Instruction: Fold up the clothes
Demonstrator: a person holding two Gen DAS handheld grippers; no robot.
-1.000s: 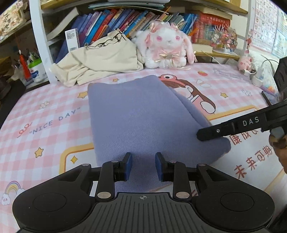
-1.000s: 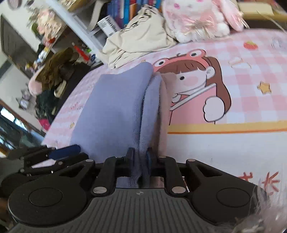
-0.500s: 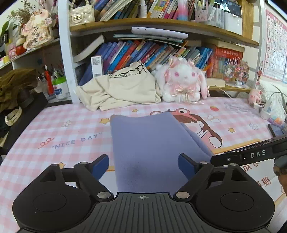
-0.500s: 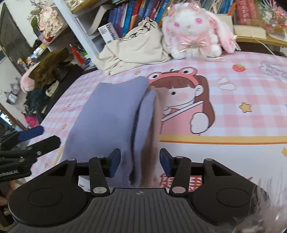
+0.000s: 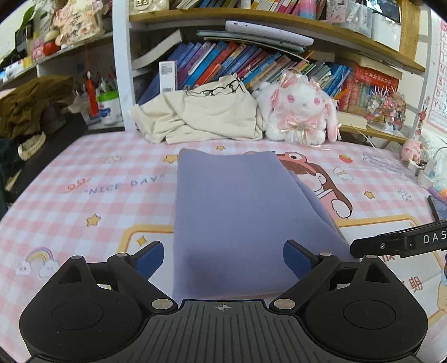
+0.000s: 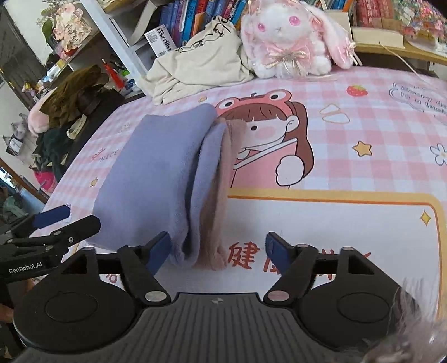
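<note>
On the pink checked cartoon mat (image 5: 83,206) before the bookshelf (image 5: 251,55), your folded lilac garment (image 5: 237,212) lies flat, released, apparently pink-lined, your left gripper (image 5: 223,258) and right gripper (image 6: 218,248) just spread wide.

Pink checked tabletop (image 5: 83,206) cover, printed with "NICE DAY", stars and a cartoon girl in a frog hat (image 6: 268,131). At the back: white-and-pink plush rabbit (image 5: 300,109), crumpled cream drawstring bag (image 5: 206,117) just beside it on the left. Behind both, bookshelf (image 5: 251,25) packed with leaning books (image 5: 223,64). Far left: brown garment heap (image 5: 30,103), cup of pens (image 5: 107,103). Alphabet chart (image 5: 441,81) at right edge.
</note>
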